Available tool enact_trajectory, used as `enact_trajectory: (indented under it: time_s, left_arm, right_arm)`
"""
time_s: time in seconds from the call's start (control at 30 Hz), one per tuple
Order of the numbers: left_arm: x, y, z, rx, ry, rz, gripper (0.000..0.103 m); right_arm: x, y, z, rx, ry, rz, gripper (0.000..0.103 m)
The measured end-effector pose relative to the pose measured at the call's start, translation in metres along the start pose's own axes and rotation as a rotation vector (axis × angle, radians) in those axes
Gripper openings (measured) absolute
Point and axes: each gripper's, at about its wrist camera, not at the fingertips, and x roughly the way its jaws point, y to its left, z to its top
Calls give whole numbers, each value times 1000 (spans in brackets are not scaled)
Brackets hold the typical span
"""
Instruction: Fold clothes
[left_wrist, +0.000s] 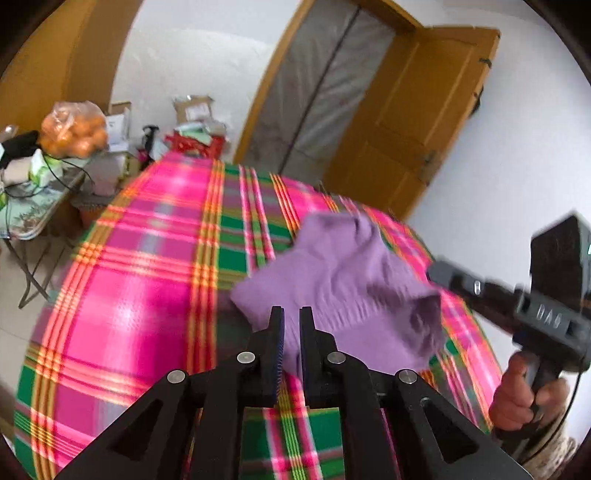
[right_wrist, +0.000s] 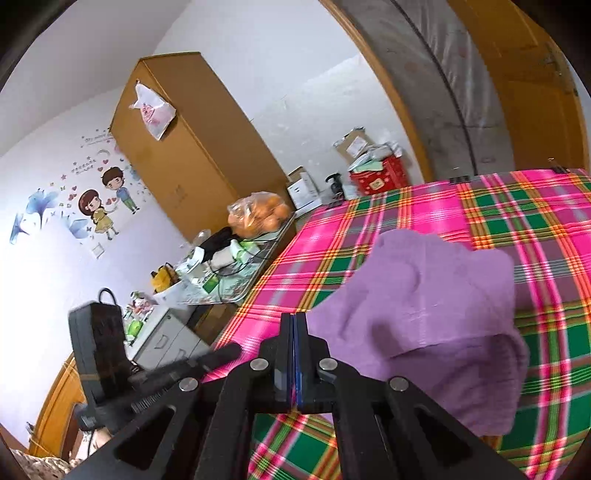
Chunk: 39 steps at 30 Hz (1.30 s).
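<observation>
Roughly midway: purple cloth (right_wrist: 428, 314) lies bunched on the plaid bed (left_wrist: 147, 258), near right edge. Left gripper (left_wrist: 291, 321) slightly spread, empty; right gripper (right_wrist: 294, 328) pressed together (nothing visibly pinched). Final folds remain.

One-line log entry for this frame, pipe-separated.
task: fold clothes | purple garment crumpled on plaid cloth | left gripper slightly open at garment edge | right gripper shut, empty, beside garment

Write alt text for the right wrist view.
A purple garment lies crumpled on a pink-and-green plaid cloth, just beyond the right gripper, whose jaws are shut. A cluttered side table and wooden wardrobe stand behind.
</observation>
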Motion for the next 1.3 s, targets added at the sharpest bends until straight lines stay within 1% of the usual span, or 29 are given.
enact_trajectory:
  time_s: [0.1, 0.17, 0.2, 0.23, 0.3, 0.33, 0.4, 0.5, 0.57, 0.63, 0.7, 0.77, 0.8, 0.83, 0.87, 0.9, 1.0, 1.1, 1.3]
  left_arm:
    - [10, -11, -7, 34, 31, -10, 10]
    - [15, -16, -10, 52, 51, -19, 11]
    - [18, -18, -10, 57, 58, -21, 12]
    - [21, -20, -10, 62, 63, -22, 14]
    - [27, -24, -10, 71, 71, -20, 21]
    - [29, -26, -11, 79, 74, -23, 22]
    - [32, -33, -13, 106, 81, -35, 23]
    - [38, -46, -18, 155, 103, -51, 25]
    - [41, -56, -21, 189, 118, -64, 26]
    - [43, -65, -23, 217, 126, -73, 26]
    - [44, -72, -25, 236, 133, -87, 26]
    - [45, -75, -24, 243, 136, -86, 26]
    - [46, -76, -24, 245, 137, -83, 27]
    - [46, -77, -24, 247, 137, -81, 26]
    - [45, -78, -25, 248, 137, -79, 27]
    - [45, -78, -25, 251, 136, -78, 27]
    - [44, -81, -25, 262, 131, -82, 27]
    - [43, -86, -24, 264, 120, -90, 27]
    - [36, -90, -21, 261, 96, -131, 27]
  right_arm:
    - [-2, -5, -3, -2, 6, -34, 1]
    - [-9, -17, -8, 4, 3, -114, 2]
    - [-14, -24, -10, 6, -3, -147, 7]
    - [-19, -31, -13, 8, -11, -202, 11]
    - [-30, -47, -21, 20, -31, -317, 29]
    - [-36, -55, -25, 27, -42, -368, 32]
    - [-48, -68, -34, 42, -60, -442, 38]
    - [-56, -90, -46, 96, -37, -471, 41]
    - [-51, -105, -51, 154, 2, -434, 43]
    - [-44, -117, -50, 213, 29, -366, 43]
    - [-41, -126, -50, 277, 24, -295, 43]
    - [-40, -133, -49, 339, 24, -193, 43]
    - [-39, -135, -49, 360, 21, -158, 39]
    - [-37, -132, -47, 349, 10, -168, 32]
    - [-38, -127, -45, 331, -1, -183, 18]
    - [-41, -123, -44, 312, -13, -191, 14]
    - [-48, -110, -38, 285, -38, -160, 12]
    - [-52, -89, -26, 232, -60, -108, 12]
    - [-32, -44, -2, 155, -45, 19, 12]
